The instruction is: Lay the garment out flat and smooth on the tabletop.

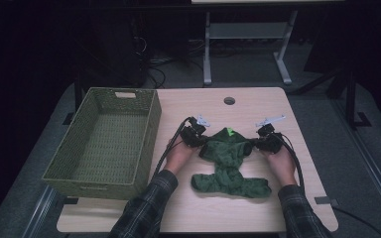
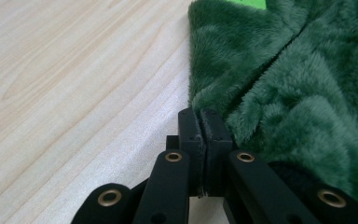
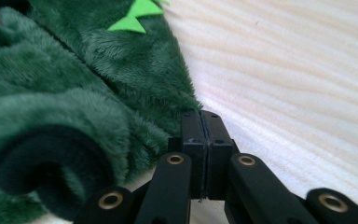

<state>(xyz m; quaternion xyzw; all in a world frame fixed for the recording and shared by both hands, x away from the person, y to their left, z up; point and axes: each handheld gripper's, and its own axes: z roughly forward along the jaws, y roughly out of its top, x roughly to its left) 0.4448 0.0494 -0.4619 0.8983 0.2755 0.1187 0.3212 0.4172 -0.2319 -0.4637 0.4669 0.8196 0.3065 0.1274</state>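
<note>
Two tongs, left [image 1: 202, 140] and right [image 1: 254, 144], clamp one green garment [image 1: 228, 166] (one basket [image 1: 104, 144] beside).

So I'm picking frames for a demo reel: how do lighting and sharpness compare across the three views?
High view: dim, with a dark room behind, the table evenly lit, and the green garment soft in detail. Left gripper view: bright, the fleece and jaws fairly sharp, the wood grain clear. Right gripper view: the table looks washed out and pale, and the near rolled cuff is blurred.
</note>
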